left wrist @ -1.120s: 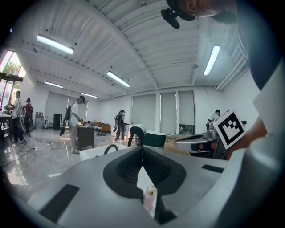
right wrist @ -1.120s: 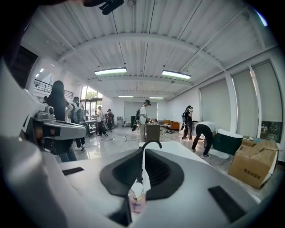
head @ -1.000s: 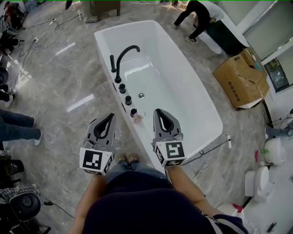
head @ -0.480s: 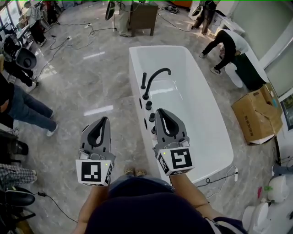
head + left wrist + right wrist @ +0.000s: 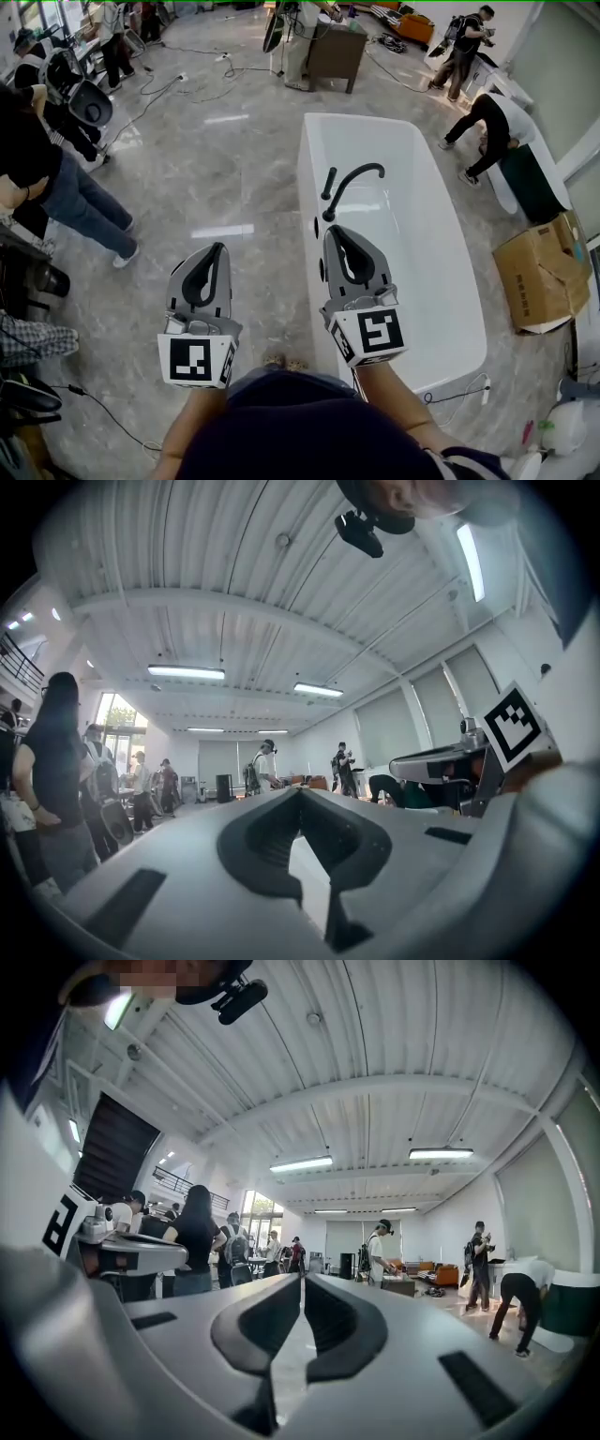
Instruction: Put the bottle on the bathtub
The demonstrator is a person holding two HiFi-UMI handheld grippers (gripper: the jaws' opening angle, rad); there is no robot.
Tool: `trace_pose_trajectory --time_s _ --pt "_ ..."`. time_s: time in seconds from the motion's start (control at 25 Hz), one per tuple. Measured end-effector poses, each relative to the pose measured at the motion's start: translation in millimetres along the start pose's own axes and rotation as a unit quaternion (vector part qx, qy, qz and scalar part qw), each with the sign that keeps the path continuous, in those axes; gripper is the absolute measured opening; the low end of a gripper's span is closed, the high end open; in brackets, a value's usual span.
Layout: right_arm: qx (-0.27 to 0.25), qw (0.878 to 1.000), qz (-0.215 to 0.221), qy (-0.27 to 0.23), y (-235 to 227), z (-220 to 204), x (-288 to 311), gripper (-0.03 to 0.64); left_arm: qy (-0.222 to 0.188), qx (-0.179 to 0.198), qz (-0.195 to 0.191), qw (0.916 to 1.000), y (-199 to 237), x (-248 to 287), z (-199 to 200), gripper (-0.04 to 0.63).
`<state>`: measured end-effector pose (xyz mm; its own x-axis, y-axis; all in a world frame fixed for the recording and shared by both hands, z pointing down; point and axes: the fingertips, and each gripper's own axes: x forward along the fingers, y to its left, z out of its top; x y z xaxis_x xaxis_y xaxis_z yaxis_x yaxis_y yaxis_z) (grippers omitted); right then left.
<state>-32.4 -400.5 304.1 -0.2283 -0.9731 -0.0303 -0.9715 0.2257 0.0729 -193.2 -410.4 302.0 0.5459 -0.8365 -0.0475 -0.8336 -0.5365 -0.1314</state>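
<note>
Oddly, we find no bottle in any view now. Both tools are closed on nothing: the left gripper (image 5: 218,249) and the right gripper (image 5: 334,232) have their jaws pressed together and point level into the room. The bathtub (image 5: 361,119) lies ahead and to the right of the right gripper, its long axis running the way the tools point, so the right one is nearer. Its faucet (image 5: 352,180) stands just beyond that tool's tip. A second ago a small pinkish thing, perhaps the bottle, sat on the near rim between the tips; the right gripper now covers that spot.
</note>
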Motion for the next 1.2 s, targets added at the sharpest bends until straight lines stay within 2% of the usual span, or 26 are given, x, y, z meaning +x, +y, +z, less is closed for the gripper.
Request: trace_pose_trajectory --time_s 0.28,1.2 --pt "-0.005 1.000 -0.003 -0.002 2.2 4.7 -1.2 0.037 -0.004 -0.003 0.002 1.0000 1.7 -2.9 3.0 0.023" --pt "0.012 1.000 -0.005 0.011 10.1 -14.9 6.8 0.037 0.015 -0.009 -0.040 0.9991 -1.4 5.1 -20.0 0.023"
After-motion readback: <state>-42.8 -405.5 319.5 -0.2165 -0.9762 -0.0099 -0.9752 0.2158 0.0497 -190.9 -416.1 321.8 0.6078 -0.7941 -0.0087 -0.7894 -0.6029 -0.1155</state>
